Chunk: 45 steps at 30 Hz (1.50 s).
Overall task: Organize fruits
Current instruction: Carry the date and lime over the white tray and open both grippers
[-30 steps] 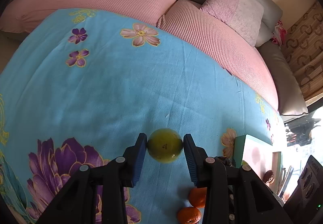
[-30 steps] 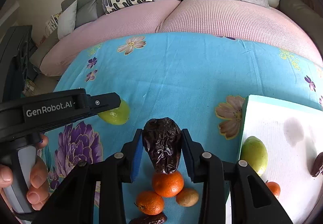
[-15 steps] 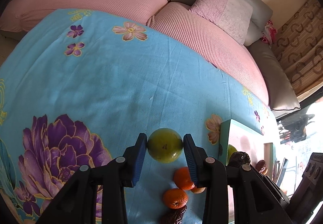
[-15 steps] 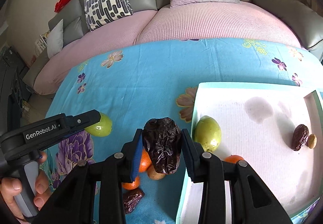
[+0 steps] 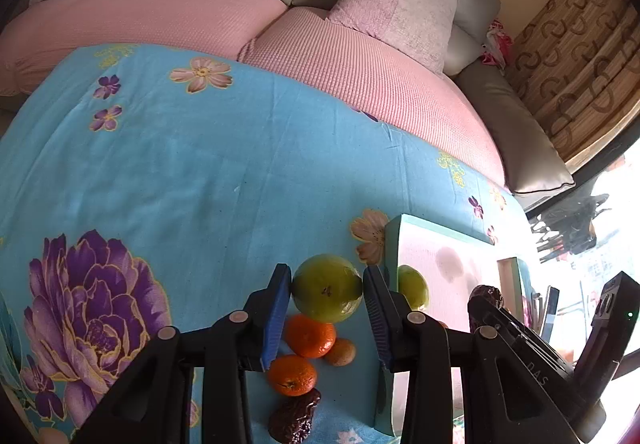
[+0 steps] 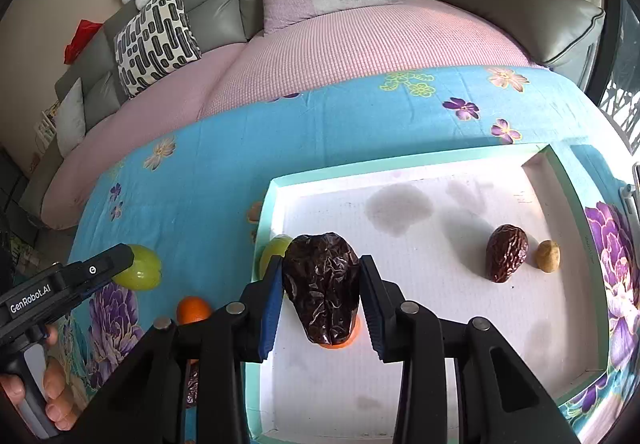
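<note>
My left gripper is shut on a round green fruit, held above two oranges on the blue flowered cloth, just left of the tray. My right gripper is shut on a big wrinkled dark date and hangs over the left part of the white tray. In the tray lie another date, a small tan fruit, a green fruit by the left wall and an orange mostly hidden under the held date.
On the cloth left of the tray lie a small tan fruit and a dark date. A pink-covered sofa with cushions runs behind the cloth. A hand holds the left gripper's handle.
Both grippers have moved right, each still holding its fruit. The right one went from over the loose oranges to over the tray; the left one now hangs beside the tray's left wall.
</note>
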### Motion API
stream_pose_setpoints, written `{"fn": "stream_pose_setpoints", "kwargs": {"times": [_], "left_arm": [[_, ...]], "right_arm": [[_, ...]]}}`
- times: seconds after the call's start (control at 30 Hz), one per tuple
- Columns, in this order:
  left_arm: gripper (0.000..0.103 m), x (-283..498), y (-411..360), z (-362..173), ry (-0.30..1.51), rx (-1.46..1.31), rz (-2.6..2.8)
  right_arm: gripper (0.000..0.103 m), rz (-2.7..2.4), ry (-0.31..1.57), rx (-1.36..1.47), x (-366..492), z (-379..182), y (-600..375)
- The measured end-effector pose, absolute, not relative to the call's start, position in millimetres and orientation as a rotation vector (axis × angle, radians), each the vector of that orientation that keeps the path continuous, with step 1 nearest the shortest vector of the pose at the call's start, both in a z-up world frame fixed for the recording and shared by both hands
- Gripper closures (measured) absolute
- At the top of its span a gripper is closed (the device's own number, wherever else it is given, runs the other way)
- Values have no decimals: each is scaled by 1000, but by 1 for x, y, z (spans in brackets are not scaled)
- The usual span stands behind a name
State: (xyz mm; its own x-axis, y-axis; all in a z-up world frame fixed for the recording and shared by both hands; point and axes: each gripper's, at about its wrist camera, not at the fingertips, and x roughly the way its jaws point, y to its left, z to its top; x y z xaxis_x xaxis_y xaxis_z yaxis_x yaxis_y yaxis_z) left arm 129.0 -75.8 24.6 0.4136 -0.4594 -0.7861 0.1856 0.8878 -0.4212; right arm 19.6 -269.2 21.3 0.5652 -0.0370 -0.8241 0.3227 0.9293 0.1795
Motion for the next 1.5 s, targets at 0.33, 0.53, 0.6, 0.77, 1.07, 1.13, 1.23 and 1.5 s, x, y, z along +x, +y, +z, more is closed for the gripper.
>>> {"fn": "stream_pose_setpoints", "kwargs": {"times": [0.33, 0.53, 0.6, 0.77, 1.07, 1.13, 1.23, 1.5], "left_arm": [[63, 102, -141, 28, 1111, -199, -614], [63, 91, -163, 28, 1124, -157, -654], [63, 90, -165, 27, 1127, -146, -660], [63, 88, -173, 24, 1138, -120, -658], [63, 89, -180, 13, 1167, -90, -638], [63, 89, -180, 10, 1176, -90, -638], [63, 89, -182, 9, 1179, -86, -639], [63, 91, -183, 4, 1190, -81, -628]], "right_arm": [[64, -347, 914, 380, -6, 30, -327], [64, -372, 895, 393, -20, 35, -345], [64, -374, 889, 400, -22, 36, -347], [64, -367, 894, 408, -22, 34, -349], [64, -337, 918, 407, -17, 26, -346], [64, -333, 920, 407, -16, 26, -345], [64, -331, 926, 407, -15, 24, -344], [64, -321, 956, 406, -10, 16, -342]]}}
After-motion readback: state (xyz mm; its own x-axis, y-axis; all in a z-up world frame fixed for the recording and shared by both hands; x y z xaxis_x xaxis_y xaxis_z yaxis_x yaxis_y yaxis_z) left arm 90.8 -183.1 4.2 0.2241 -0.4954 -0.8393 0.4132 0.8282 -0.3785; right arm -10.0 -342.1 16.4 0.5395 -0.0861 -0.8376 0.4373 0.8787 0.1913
